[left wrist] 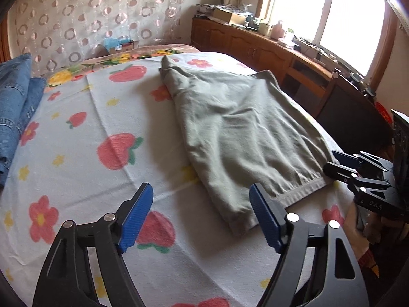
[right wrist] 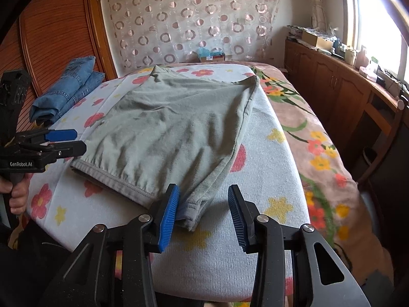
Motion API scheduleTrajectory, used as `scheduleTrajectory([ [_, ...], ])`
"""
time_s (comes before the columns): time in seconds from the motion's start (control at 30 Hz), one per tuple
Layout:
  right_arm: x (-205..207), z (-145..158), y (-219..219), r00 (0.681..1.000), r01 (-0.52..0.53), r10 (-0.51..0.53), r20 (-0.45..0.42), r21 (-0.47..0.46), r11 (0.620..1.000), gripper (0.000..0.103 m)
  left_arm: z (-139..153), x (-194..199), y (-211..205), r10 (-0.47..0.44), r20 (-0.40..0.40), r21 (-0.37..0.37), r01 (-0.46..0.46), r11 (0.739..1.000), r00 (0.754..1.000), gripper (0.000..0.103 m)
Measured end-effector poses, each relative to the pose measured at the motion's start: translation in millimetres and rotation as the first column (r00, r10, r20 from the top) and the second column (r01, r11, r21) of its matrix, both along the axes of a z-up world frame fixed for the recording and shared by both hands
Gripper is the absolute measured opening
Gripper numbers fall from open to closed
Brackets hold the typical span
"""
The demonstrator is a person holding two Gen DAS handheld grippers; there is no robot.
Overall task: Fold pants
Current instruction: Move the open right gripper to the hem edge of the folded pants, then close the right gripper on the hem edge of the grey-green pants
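Observation:
Grey-green pants (left wrist: pixel 237 133) lie folded flat on a white flower-print sheet (left wrist: pixel 84 133) on the bed, waistband toward me; they also show in the right wrist view (right wrist: pixel 168 130). My left gripper (left wrist: pixel 202 204) is open and empty, just short of the waistband's left corner. My right gripper (right wrist: pixel 203 204) is open and empty, its jaws either side of the waistband's right corner (right wrist: pixel 190 211). The right gripper shows in the left wrist view (left wrist: pixel 337 163) and the left gripper in the right wrist view (right wrist: pixel 74 142).
Folded blue jeans (right wrist: pixel 66 92) lie at the bed's far left, also in the left wrist view (left wrist: pixel 15 117). A pink floral blanket (right wrist: pixel 314 140) covers the bed's right side. A cluttered wooden cabinet (right wrist: pixel 345 81) runs under the window (left wrist: pixel 352 20).

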State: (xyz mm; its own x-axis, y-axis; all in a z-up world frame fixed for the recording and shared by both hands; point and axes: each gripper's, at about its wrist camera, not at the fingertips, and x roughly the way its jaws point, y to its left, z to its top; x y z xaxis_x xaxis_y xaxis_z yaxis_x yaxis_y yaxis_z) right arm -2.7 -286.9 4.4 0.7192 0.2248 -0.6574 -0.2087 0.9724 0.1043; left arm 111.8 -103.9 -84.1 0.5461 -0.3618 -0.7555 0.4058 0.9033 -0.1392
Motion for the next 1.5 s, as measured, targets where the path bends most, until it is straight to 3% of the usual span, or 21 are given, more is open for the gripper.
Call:
scheduleTrajectory([
  [0.3,-2,1,3,1.0,-0.029,0.029,0.001,0.018,0.999,0.038,-5,-7,-11,-0.053,-0.022,-0.022,0.052,0.998,0.998,0.053],
  [0.57,-4,0,6,1.0,-0.022,0.022,-0.004,0.018,1.0,0.038,-6,-11,-16,-0.056,0.0,0.017,0.056,0.998,0.998,0.053],
  [0.83,-6,0,9,1.0,-0.029,0.029,0.003,0.017,0.999,0.035,-6,-14,-13,-0.056,0.002,-0.003,0.056,0.998,0.998,0.053],
  [1.07,-5,-2,9,0.999,-0.042,0.041,0.004,0.025,0.999,0.029,-6,-19,-15,-0.081,-0.006,-0.027,0.081,0.996,0.997,0.041],
  [1.23,-4,-2,9,0.998,-0.065,0.066,-0.005,0.056,0.996,0.016,-5,-20,-16,-0.093,-0.012,-0.04,0.092,0.995,0.996,0.031],
  [1.33,-2,-2,10,0.997,-0.077,0.077,-0.007,0.078,0.994,0.009,-4,-23,-18,-0.107,-0.006,-0.044,0.106,0.993,0.994,0.012],
  [1.5,-2,10,5,0.997,-0.078,0.075,0.036,0.119,0.99,0.008,13,-24,-16,-0.102,0.025,-0.07,0.104,0.992,0.994,0.007],
])
